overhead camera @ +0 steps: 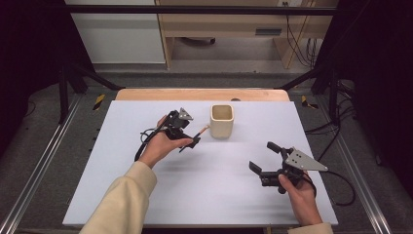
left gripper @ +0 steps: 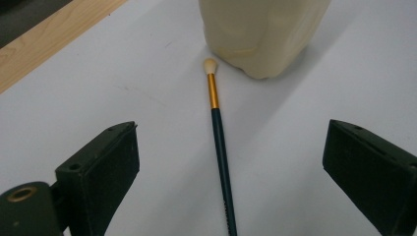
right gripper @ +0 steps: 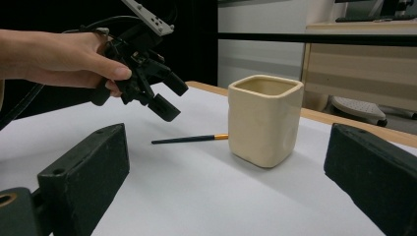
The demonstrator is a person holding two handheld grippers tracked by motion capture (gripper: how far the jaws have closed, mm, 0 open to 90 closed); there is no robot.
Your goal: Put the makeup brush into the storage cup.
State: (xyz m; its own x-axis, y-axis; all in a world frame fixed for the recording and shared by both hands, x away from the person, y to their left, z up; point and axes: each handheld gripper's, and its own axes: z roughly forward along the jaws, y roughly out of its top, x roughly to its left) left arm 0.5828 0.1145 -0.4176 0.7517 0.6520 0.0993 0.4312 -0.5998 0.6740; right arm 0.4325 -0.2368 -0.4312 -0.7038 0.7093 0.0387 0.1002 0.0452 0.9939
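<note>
A white bench (overhead camera: 204, 195) with a wooden strip along its far edge is seen under a dark frame. A cream square ceramic cup (overhead camera: 222, 120) stands upright near the middle of the far edge. A dark-handled paintbrush (left gripper: 219, 142) is laid flat on the bench, its pale tip just beside the cup's base. The left gripper (overhead camera: 189, 138) is held just above the brush, jaws spread wide to either side of the handle, untouched. The right gripper (overhead camera: 265, 157) is held open and empty toward the near right corner.
</note>
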